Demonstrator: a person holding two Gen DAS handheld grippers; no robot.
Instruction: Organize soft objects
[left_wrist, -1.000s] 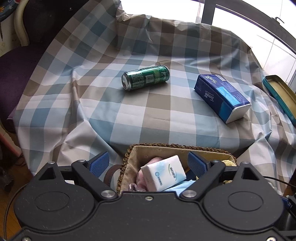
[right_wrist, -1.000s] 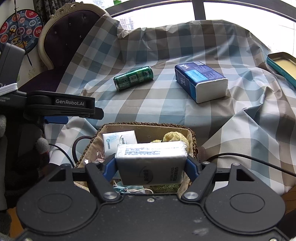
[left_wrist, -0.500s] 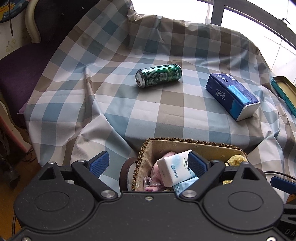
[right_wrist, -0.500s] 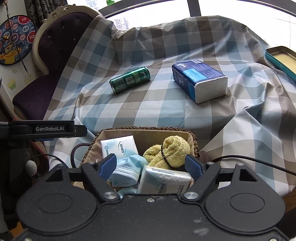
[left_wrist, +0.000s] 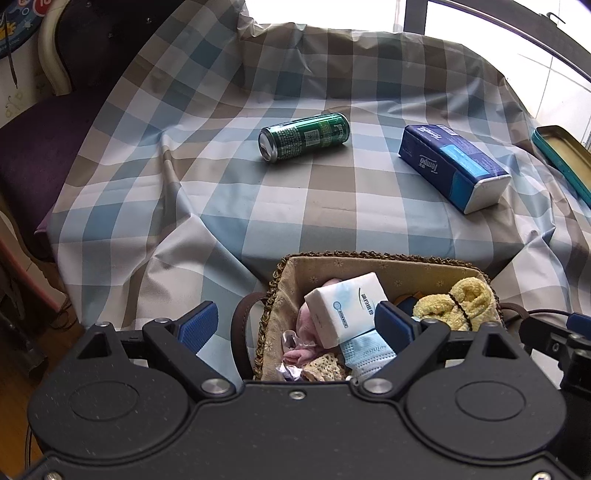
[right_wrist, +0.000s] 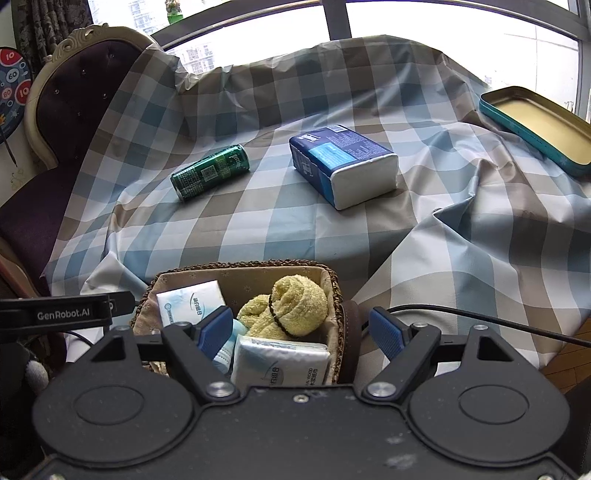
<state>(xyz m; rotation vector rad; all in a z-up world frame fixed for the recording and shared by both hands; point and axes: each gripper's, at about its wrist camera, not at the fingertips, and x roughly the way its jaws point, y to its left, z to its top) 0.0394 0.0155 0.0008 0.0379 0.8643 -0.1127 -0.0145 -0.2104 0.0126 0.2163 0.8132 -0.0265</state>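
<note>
at the lower centre of the right wrist view, the right gripper hangs over the wicker basket, its jaws having just been opening and now spread, with nothing pinched between them; the white tissue pack lies free in the basket's near corner, just beside a rolled yellow towel, a blue face mask and a second small tissue pack toward the basket's left side. in the left wrist view the left gripper is likewise spread wide and holds nothing, poised above the left rim of the basket, with the second pack between its fingers but untouched. the step in hand appears to be the release of one soft item into the basket. still out on the checked tablecloth, in the middle right of both frames, lies the large blue tissue pack, well apart from the basket; it seems the remaining soft object. the green can, on its side to the left of that pack, is rigid and probably stays where it is. the next move would call for lifting a gripper clear of the basket, reaching up-frame to the blue pack, and closing across its narrower width, since its length looks too great for the jaws. a teal tin lid sits at the upper right edge.
</note>
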